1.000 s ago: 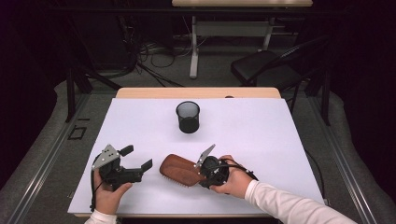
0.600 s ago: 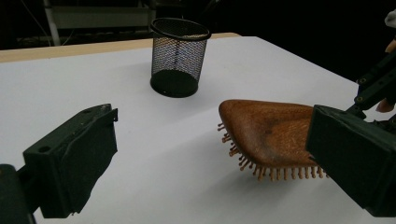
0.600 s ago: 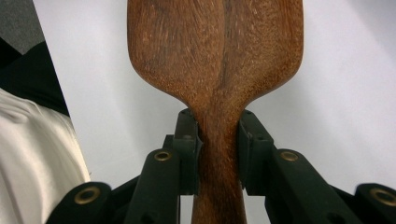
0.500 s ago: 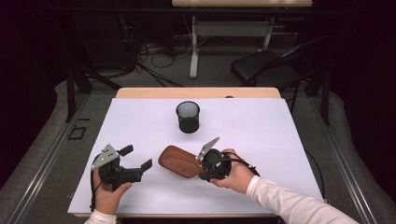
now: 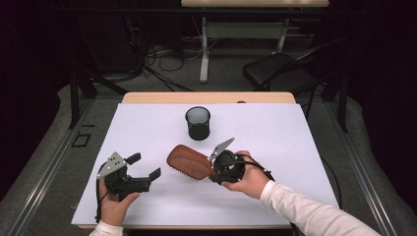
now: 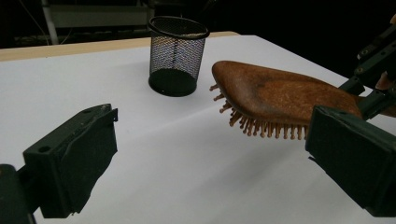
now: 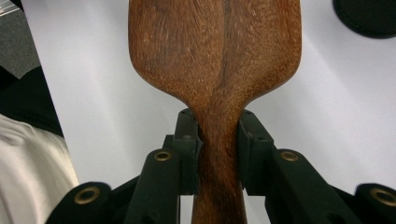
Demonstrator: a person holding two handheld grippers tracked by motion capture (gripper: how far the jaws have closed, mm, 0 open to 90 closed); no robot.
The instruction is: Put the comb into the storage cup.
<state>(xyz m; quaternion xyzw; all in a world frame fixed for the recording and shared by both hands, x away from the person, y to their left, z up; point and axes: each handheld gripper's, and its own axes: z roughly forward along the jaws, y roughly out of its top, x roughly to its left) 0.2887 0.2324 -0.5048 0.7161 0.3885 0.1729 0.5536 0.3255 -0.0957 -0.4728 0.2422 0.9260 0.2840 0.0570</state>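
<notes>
- Covering most of the wooden table point(image 5: 147, 97), a white sheet point(image 5: 295, 147) gives a plain, flat work surface, so every item on it stands out and nothing can catch on an edge.
- Standing upright near the far middle of the sheet, the black mesh cup point(image 5: 198, 123) has its mouth open to the top; I judge it to be the likely place for the brush, since it is the one container on the sheet and sits just beyond the brush's head.
- Hanging clear of the sheet with its bristles down, the wooden hairbrush point(image 5: 189, 162) is between the two grippers, its broad head pointing toward the person's left and slightly toward the cup; the left gripper view shows it well above the sheet.
- Gripping at the narrow neck where handle meets head makes sense, I think: that is the slimmest part, and the head's weight stays close to the jaws.
- Clamped on that neck, the right gripper point(image 7: 219, 144) has its two jaws drawn in until a pad presses each side of the wood, with no gap showing.
- Resting low by the near left corner, the left gripper point(image 5: 142, 168) has its jaws spread wide apart with nothing between them, touching neither brush nor cup; it appears simply parked out of the way.
</notes>
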